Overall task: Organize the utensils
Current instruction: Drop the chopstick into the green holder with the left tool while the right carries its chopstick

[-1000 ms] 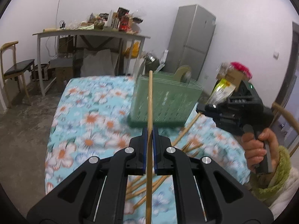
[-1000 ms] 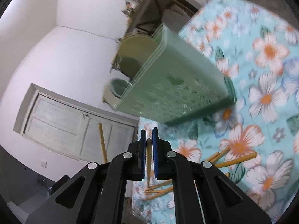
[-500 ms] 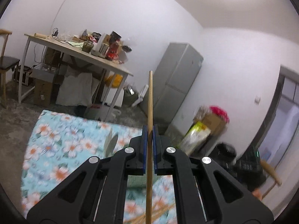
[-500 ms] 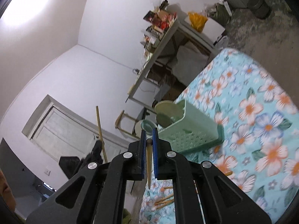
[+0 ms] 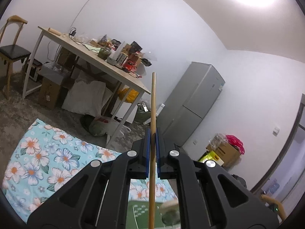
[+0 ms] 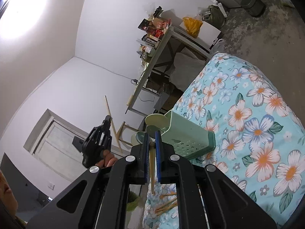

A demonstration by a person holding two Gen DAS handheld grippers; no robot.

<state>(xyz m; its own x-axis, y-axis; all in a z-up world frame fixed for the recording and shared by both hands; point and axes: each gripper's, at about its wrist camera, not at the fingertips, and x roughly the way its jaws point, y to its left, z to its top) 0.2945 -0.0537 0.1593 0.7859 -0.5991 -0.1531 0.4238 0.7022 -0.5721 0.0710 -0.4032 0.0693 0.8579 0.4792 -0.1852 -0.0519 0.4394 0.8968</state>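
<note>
The green basket [image 6: 187, 133] stands near the left edge of the flowered tabletop [image 6: 257, 126], with plates [image 6: 155, 120] rising out of its far end. Loose chopsticks [image 6: 165, 205] lie at the near edge and block that strip. Toward the right edge and the far corner the cloth is bare. The left gripper [image 6: 107, 121] hangs in open air beyond the left edge.
</note>
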